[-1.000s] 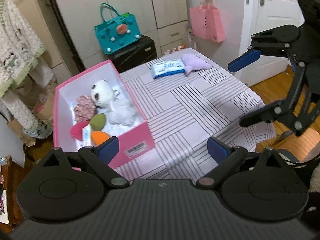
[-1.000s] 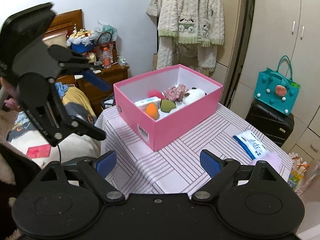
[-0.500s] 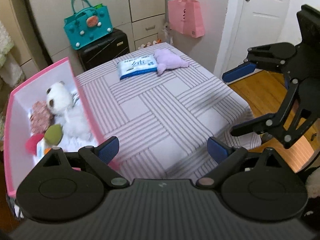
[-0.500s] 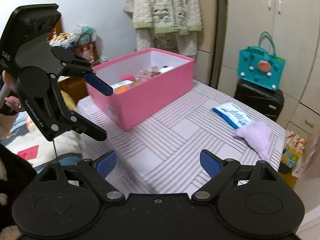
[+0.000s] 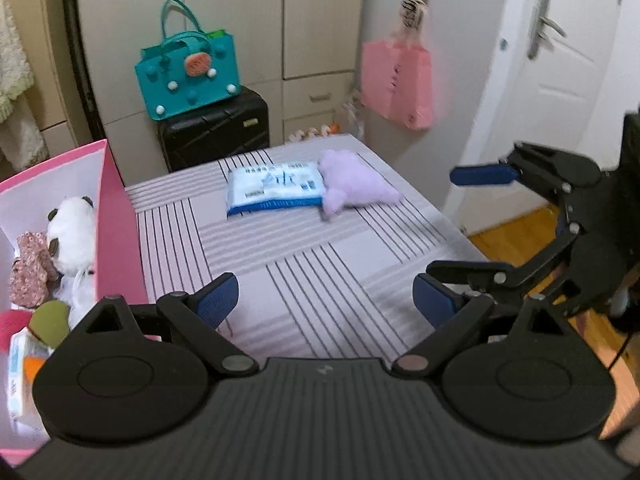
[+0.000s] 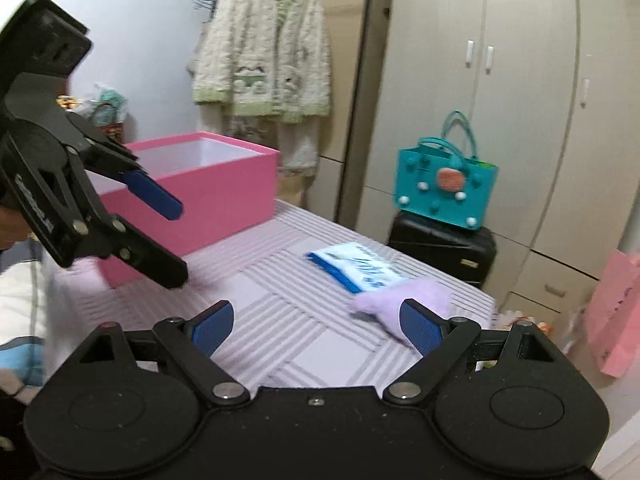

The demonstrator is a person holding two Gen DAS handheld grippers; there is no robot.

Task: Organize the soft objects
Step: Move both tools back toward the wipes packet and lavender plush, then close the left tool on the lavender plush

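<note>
A lilac plush toy [image 5: 354, 188] [image 6: 404, 300] lies at the far end of the striped table [image 5: 304, 256], touching a white and blue tissue pack [image 5: 276, 190] [image 6: 356, 266]. A pink box [image 5: 116, 236] [image 6: 216, 196] at the table's left holds a white panda plush [image 5: 74, 232], a floral fabric piece [image 5: 30, 268] and several sponges. My left gripper [image 5: 326, 300] is open over the table's near half, empty. My right gripper [image 6: 316, 324] is open and empty too, the plush just beyond its right finger.
A teal tote bag [image 5: 188, 76] sits on a black suitcase [image 5: 216, 132] behind the table. A pink bag [image 5: 398, 80] hangs by a white door [image 5: 568, 60]. A fluffy cardigan [image 6: 264, 64] hangs on the wardrobe. Wooden floor [image 5: 516, 236] lies right of the table.
Both grippers have come lower and closer to the far end of the table; the plush and tissue pack loom larger, and the pink box has slid toward the left edge. Jaws stayed open.
</note>
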